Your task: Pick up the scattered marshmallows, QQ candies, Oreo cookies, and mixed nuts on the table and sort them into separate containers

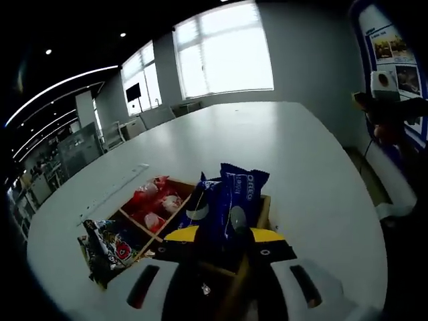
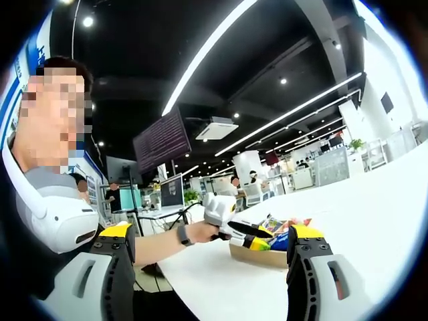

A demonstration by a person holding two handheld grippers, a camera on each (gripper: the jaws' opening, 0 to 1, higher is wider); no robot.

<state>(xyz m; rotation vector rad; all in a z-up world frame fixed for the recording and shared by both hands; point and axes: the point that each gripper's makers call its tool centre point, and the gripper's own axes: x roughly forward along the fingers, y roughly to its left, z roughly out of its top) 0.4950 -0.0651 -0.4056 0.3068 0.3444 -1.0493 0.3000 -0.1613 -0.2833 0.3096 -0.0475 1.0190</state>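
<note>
The left gripper (image 1: 227, 235) has its jaws clamped on a blue Oreo packet (image 1: 231, 200) above the wooden box (image 1: 264, 210) on the white counter (image 1: 267, 140). The right gripper (image 2: 210, 251) hangs with jaws apart.

The table (image 1: 281, 154) has a smooth white top with a soft sheen. The divided box (image 1: 175, 194) looks like plain light wood, matt. The Oreo packets (image 1: 231, 200) are glossy blue plastic film. The red-and-white sweets (image 1: 155, 204) sit in shiny wrappers. The nut bag (image 1: 108, 247) is printed glossy foil.
</note>
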